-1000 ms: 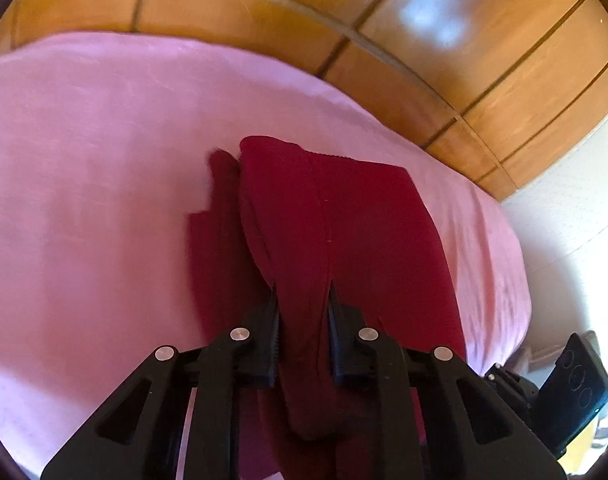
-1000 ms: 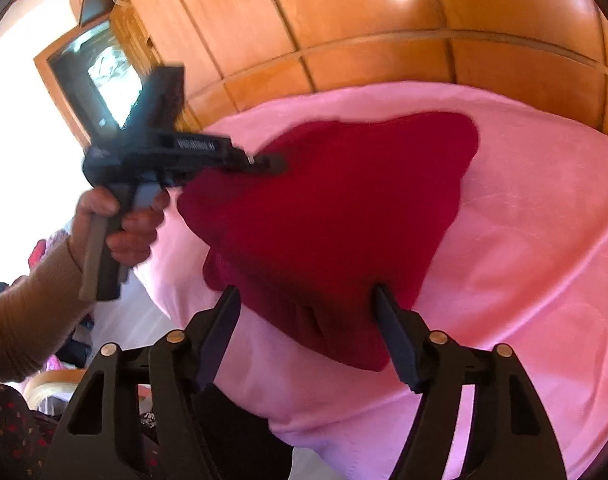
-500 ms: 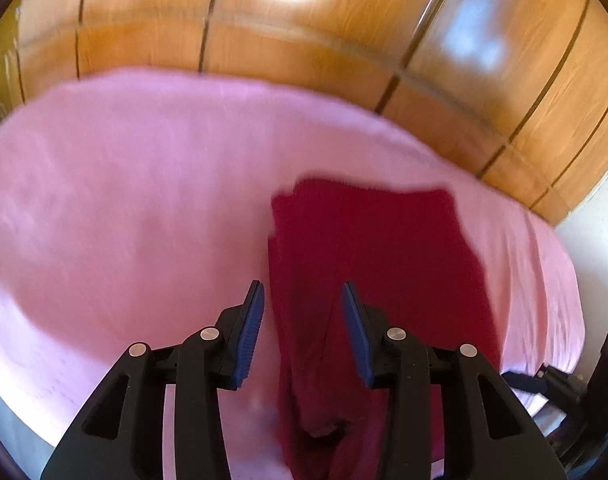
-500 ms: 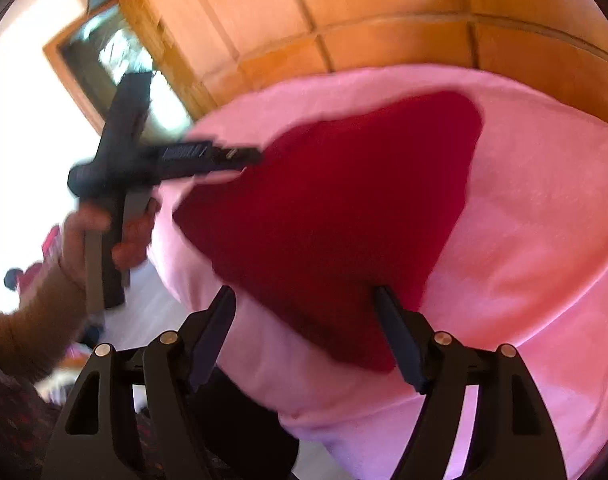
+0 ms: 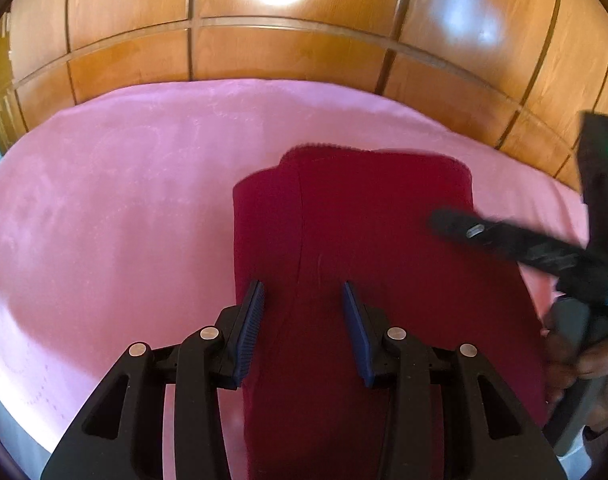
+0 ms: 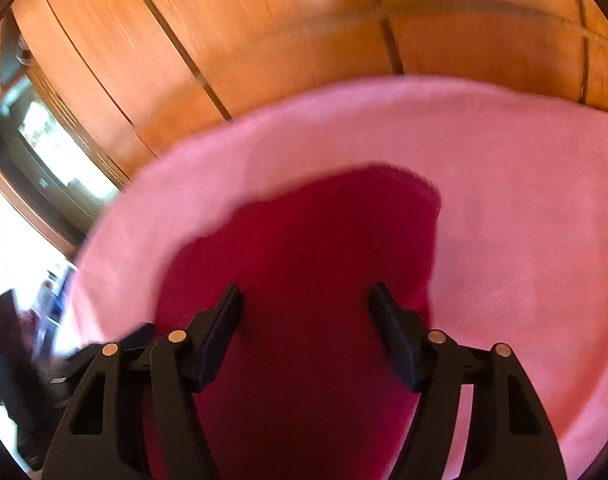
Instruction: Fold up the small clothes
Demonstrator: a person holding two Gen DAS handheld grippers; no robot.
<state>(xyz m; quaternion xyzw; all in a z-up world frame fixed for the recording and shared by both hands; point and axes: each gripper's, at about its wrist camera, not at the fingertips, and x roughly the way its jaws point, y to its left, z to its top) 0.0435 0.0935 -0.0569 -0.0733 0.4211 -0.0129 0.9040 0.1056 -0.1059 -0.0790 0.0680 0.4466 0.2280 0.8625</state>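
One dark red garment [image 5: 376, 240] lies folded flat near the pink bed's [image 5: 104, 208] right edge; left claw [image 5: 303, 300] spread, right claw [image 6: 304, 300] closing, both gripping nothing.

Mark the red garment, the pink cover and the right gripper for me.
red garment [image 5: 384, 240], left wrist view, flat middle of the top folded layer.
pink cover [image 5: 124, 208], left wrist view, bare stretch left of the garment.
right gripper [image 6: 306, 300], right wrist view, midway between its fingertips.
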